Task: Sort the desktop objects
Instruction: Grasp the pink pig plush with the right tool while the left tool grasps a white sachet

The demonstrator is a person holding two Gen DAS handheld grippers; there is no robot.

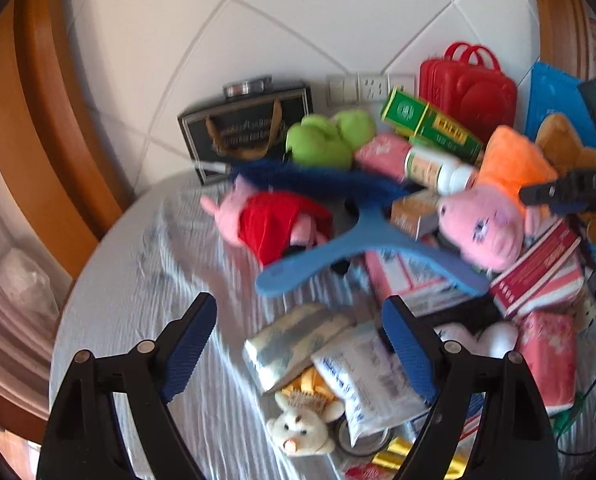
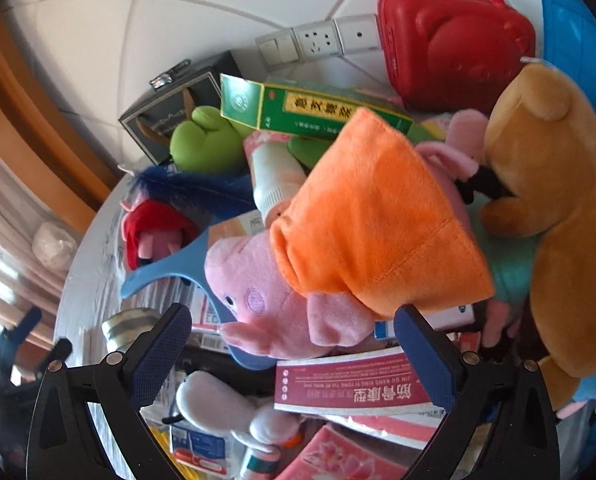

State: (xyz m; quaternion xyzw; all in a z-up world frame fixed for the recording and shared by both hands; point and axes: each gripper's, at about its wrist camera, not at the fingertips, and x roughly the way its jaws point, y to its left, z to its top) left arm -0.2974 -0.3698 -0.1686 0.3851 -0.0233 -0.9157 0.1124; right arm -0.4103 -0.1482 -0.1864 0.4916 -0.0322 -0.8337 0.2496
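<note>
Plush cloth pig (image 2: 317, 248), glossy plastic red case (image 2: 453, 44), wrinkly tablecloth (image 1: 138, 264).

Cloth (image 1: 138, 280) left free; clutter (image 1: 417, 240) seemingly right.

A lived-in home room. The worktop (image 1: 146, 280) wears a wrinkled pale cloth and is heaped with plush toys (image 2: 298, 292) and medicine boxes (image 2: 313, 110). Behind it are a white tiled wall (image 1: 298, 12), a socket strip (image 2: 317, 42) and wooden trim (image 1: 38, 120).
</note>
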